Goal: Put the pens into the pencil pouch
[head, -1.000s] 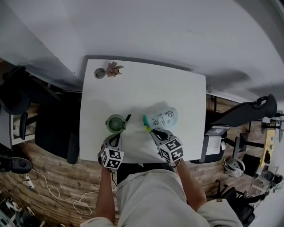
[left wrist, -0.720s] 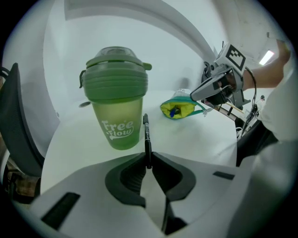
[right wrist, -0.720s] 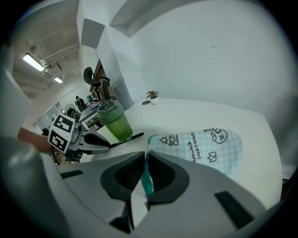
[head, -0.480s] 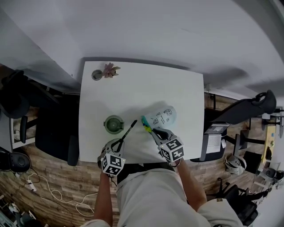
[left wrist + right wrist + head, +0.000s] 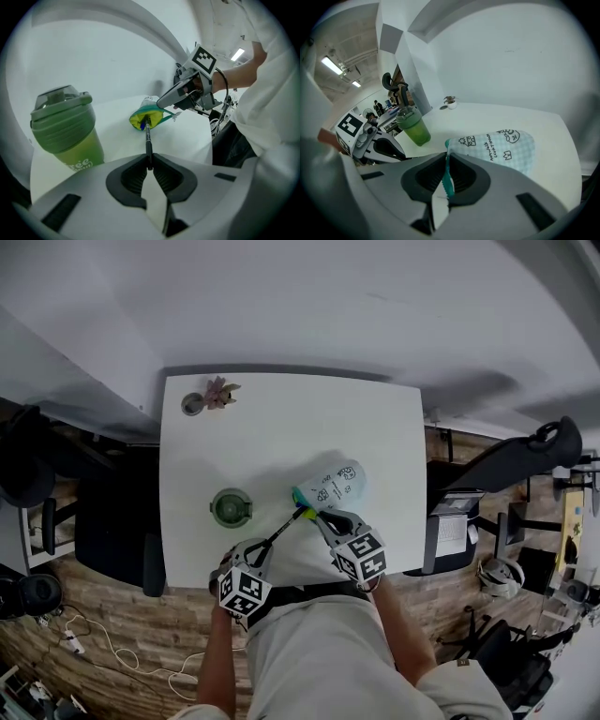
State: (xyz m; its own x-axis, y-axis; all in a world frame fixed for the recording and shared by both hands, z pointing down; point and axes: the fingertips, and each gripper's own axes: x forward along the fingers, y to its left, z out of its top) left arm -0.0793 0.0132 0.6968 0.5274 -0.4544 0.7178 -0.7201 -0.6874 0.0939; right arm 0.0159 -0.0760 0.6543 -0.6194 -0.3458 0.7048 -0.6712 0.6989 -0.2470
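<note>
Left gripper (image 5: 149,164): jaws clenched on the near end of a slim black pen (image 5: 148,140), seen low centre in the left gripper view. The pen runs straight away from the jaws, and its far tip sits at the open mouth of the pouch. Whether the tip is already inside cannot be told.

Right gripper (image 5: 446,161): jaws clenched on the teal zip edge of a pale blue checked fabric pencil pouch (image 5: 499,147) with small printed drawings and a yellow lining. The pouch lies on the white square table (image 5: 281,418), right of centre in the head view, its open end facing lower left towards the pen.

In the head view both grippers sit at the table's lower edge, the left one lower left of the pouch, the right one just below it.

A green lidded plastic tumbler (image 5: 231,508) stands upright left of the pouch, apart from pen and grippers. A small potted plant (image 5: 208,397) stands at the table's upper left corner
</note>
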